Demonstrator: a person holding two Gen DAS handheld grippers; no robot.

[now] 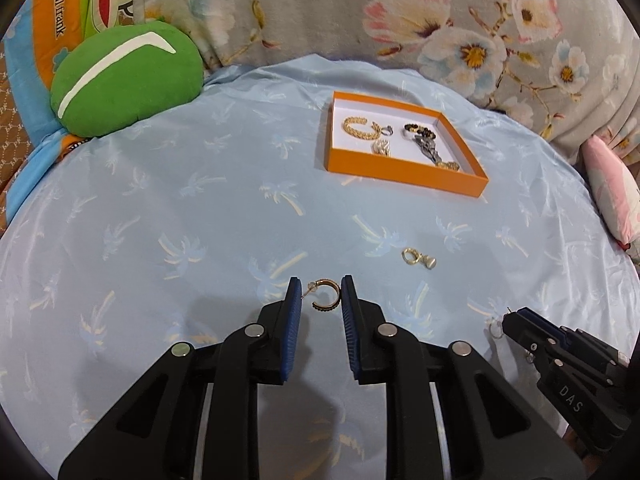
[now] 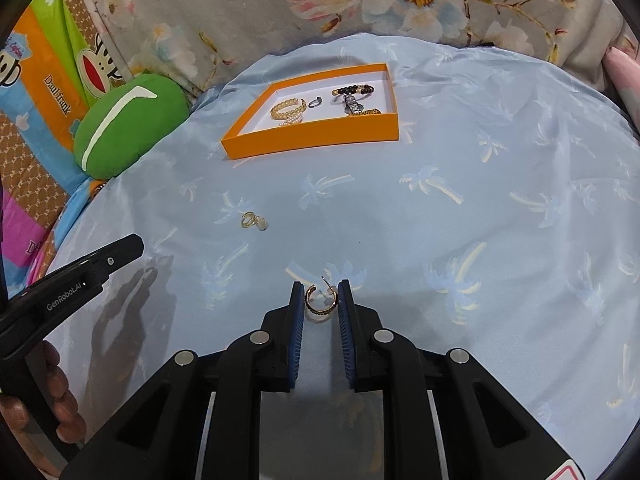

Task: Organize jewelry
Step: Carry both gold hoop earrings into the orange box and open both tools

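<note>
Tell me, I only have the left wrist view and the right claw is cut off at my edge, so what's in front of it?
Observer: A gold hoop earring lies on the blue cloth between the right claw's open fingers.
Operator: Is it gripped?
Observer: The hoop nearly fills the gap; I cannot tell whether the pads touch it.
Operator: Anything else I'm missing?
Observer: The right wrist view shows a hand holding the left claw at its lower left.
</note>
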